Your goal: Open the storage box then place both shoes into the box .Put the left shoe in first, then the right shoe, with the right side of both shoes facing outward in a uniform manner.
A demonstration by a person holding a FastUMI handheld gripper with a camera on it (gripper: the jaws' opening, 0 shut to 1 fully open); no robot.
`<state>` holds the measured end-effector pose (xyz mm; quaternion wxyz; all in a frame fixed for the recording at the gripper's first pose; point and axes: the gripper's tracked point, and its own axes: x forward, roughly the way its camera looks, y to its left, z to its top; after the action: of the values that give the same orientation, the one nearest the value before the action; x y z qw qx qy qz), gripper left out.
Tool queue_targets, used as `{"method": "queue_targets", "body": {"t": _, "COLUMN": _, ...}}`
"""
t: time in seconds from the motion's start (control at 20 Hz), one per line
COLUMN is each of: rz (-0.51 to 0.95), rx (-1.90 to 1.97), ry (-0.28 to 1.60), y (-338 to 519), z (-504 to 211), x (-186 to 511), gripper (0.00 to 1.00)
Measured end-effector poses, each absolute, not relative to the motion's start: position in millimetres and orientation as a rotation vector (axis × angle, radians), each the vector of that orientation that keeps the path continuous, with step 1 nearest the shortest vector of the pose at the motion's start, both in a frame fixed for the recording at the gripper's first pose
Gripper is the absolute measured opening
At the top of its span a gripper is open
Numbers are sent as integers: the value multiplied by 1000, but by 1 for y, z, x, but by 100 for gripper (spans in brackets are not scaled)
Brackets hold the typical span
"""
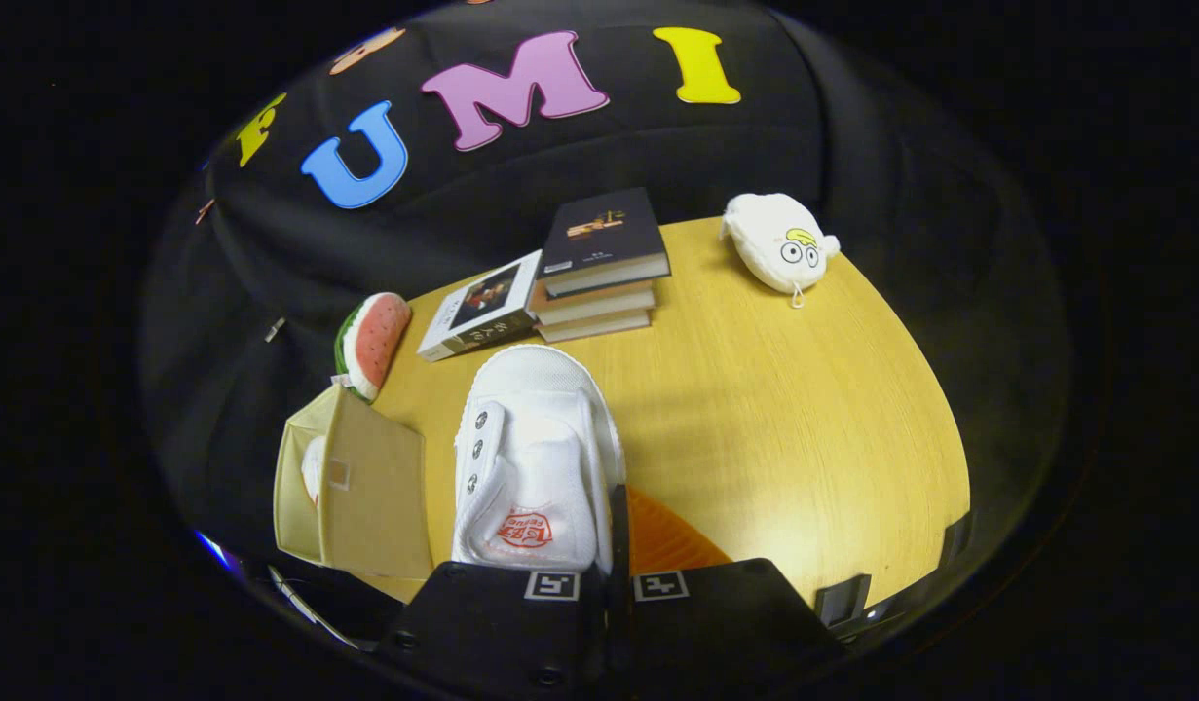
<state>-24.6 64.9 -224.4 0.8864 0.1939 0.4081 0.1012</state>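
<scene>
My gripper is shut on a white canvas shoe, pinching the shoe's side wall between both fingers. The shoe hangs tilted above the wooden table, toe pointing away from me. Its upper, eyelets and red tongue logo face left, and its orange sole faces right. Just left of the shoe stands the beige storage box, with its flap swung open. Something white shows inside the box's opening, likely the other shoe, mostly hidden by the flap.
Beyond the shoe lies a stack of books, with a single book on its left. A watermelon-slice plush sits behind the box. A white plush toy rests at the table's far right.
</scene>
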Motion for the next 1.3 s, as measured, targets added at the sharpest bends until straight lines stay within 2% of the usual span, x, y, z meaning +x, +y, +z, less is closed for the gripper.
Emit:
{"method": "queue_targets", "body": {"t": 0.35, "rz": 316, "rx": 440, "ry": 809, "y": 161, "z": -141, "x": -17, "gripper": 6}}
{"method": "queue_targets", "body": {"t": 0.65, "rz": 418, "rx": 418, "ry": 834, "y": 255, "z": -106, "x": -18, "gripper": 6}}
{"method": "queue_targets", "body": {"t": 1.0, "rz": 452, "rx": 346, "ry": 929, "y": 340, "z": -118, "x": -23, "gripper": 6}}
{"method": "queue_targets", "body": {"t": 1.3, "rz": 425, "rx": 262, "ry": 1010, "y": 371, "z": -154, "x": -29, "gripper": 6}}
